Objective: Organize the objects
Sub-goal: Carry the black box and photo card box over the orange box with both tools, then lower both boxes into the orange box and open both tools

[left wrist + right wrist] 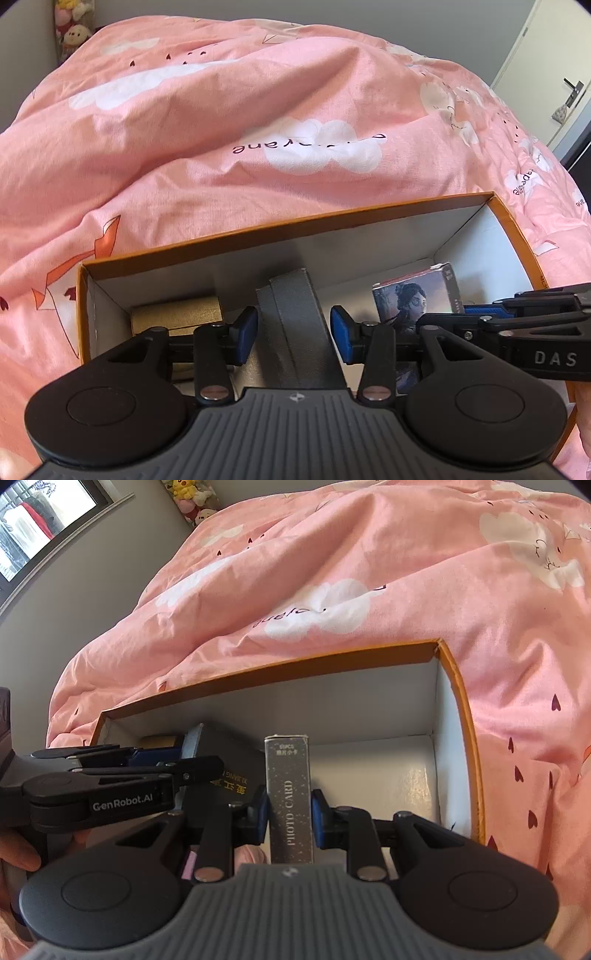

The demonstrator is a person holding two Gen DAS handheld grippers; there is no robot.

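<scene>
- Inside the orange-rimmed cardboard box [280, 232], both grippers pointed steeply downward, side by side, over a pink quilt [229, 122] printed with white clouds.
- Left gripper [294, 334]: its blue pads [248, 332] stood apart on either side of a grey box [295, 332], with a visible gap at each pad, so it gripped nothing.
- That grey box leaned upright on the carton's floor, between a gold box [177, 314] at the left end and a picture-printed card box [417, 295] further right.
- Right gripper [289, 814]: its pads were pinched against the two long sides of the card box, whose narrow face reads "PHOTO CARD" [290, 801]; the box stood upright within the carton, near its middle.
- From the right wrist view, the left gripper's body reached in from the left, and a fingertip of the person's hand [18, 853] showed beneath it.
- Plush toys [192, 498] sat in the far corner against the wall.
</scene>
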